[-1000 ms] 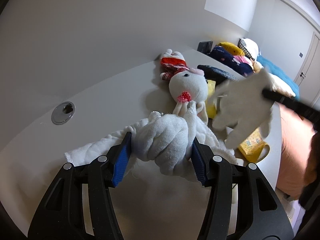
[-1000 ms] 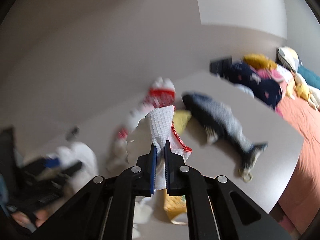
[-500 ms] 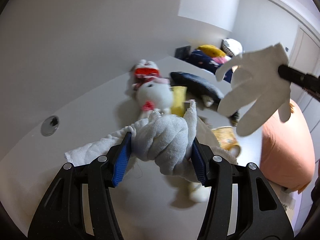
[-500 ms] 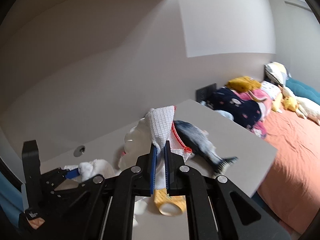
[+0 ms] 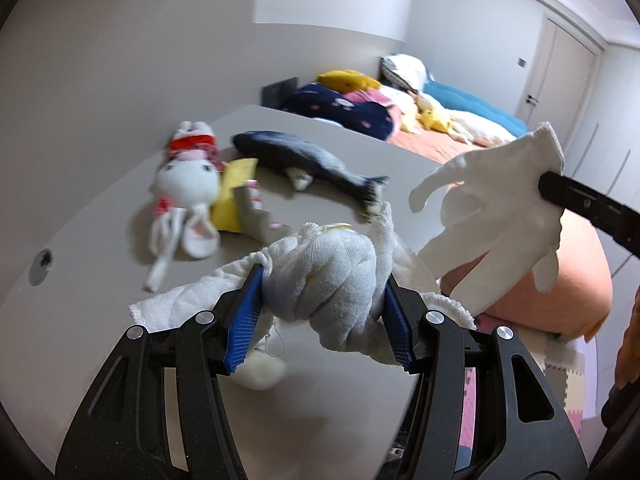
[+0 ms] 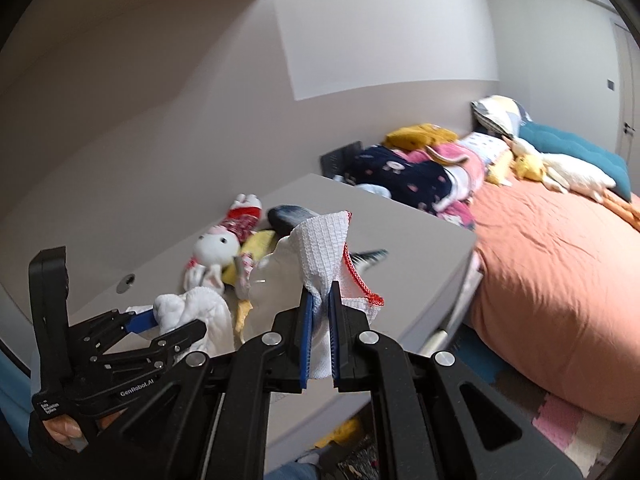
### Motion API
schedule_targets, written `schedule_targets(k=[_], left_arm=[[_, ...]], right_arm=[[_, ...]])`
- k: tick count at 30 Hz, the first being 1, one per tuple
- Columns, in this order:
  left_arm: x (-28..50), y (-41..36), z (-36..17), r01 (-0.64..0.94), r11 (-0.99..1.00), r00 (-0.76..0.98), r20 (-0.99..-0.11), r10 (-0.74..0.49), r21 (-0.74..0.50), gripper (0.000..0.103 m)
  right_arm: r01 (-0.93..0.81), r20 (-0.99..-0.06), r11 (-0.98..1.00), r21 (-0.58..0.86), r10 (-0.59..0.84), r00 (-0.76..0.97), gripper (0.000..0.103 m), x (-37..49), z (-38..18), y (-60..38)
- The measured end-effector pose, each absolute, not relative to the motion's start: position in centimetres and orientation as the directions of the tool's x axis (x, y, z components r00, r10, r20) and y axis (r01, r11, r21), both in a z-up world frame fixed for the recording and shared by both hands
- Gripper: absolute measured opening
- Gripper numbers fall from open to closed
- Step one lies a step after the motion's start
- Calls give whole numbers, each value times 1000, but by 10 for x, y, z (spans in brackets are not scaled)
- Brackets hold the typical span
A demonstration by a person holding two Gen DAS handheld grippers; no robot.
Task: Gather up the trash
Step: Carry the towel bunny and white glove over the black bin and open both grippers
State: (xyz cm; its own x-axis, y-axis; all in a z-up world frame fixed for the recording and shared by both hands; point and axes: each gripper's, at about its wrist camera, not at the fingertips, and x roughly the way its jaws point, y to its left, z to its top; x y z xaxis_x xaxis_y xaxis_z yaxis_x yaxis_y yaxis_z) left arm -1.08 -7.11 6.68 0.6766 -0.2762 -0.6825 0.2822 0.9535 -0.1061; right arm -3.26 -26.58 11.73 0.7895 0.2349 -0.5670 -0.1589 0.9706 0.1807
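A: Holding two things at once, you have your left gripper point(image 5: 320, 312) clamped across a knotted white towel point(image 5: 324, 280), and your right gripper point(image 6: 319, 344) pinched nearly flat on the cuff of a white glove point(image 6: 320, 248)

B: Where does each one sit?

A: Both hang in the air above the near edge of the grey table point(image 5: 100, 208). In the left wrist view the towel fills the centre between the blue pads point(image 5: 242, 320), and the glove point(image 5: 496, 216) hangs at about two o'clock from it

B: What can go wrong from here?

A: I judge the towel the likelier loss. You grip only the fat knot, so its loose tail trailing toward eight o'clock may snag the table edge and tug the bundle free. The glove is caught by a thin fold, so a quick swing could slip it out

B: Which way do they point?

A: The glove's long axis runs from cuff at two o'clock to fingertips at seven o'clock, fingers spread and drooping. The towel's long axis lies across your jaws, roughly nine to three

B: Anything nearby to mind?

A: The plush rabbit point(image 5: 184, 200) and toy fish point(image 5: 304, 156) lie farther back, well apart from both loads
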Motion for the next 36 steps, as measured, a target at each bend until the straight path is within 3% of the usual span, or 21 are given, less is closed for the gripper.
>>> schedule_targets(k=[18, 20, 21, 22, 23, 24, 36], left_arm=[[-33, -188, 32, 511, 853, 524, -749, -406, -105, 56], [-34, -196, 27, 530, 840, 496, -759, -421, -120, 63], [-33, -198, 24, 538, 834, 480, -767, -427, -128, 70], [-31, -202, 19, 539, 831, 459, -779, -428, -139, 84], [-29, -205, 15, 536, 832, 449, -787, -423, -142, 95], [-29, -207, 14, 533, 834, 446, -791, -419, -142, 95], [-24, -212, 14, 507, 853, 461, -797, -391, -125, 96]], right_arm=[[80, -642, 976, 203, 71, 763, 8, -83, 72, -357], [112, -654, 972, 207, 52, 755, 13, -88, 67, -366], [138, -659, 967, 215, 39, 752, 22, -92, 62, -374], [156, -660, 963, 219, 28, 751, 36, -94, 60, -379], [193, -662, 955, 223, 3, 750, 42, -97, 57, -387], [216, -666, 950, 225, -12, 746, 48, -100, 55, -393], [271, -676, 928, 256, -29, 736, 49, -101, 41, -416]])
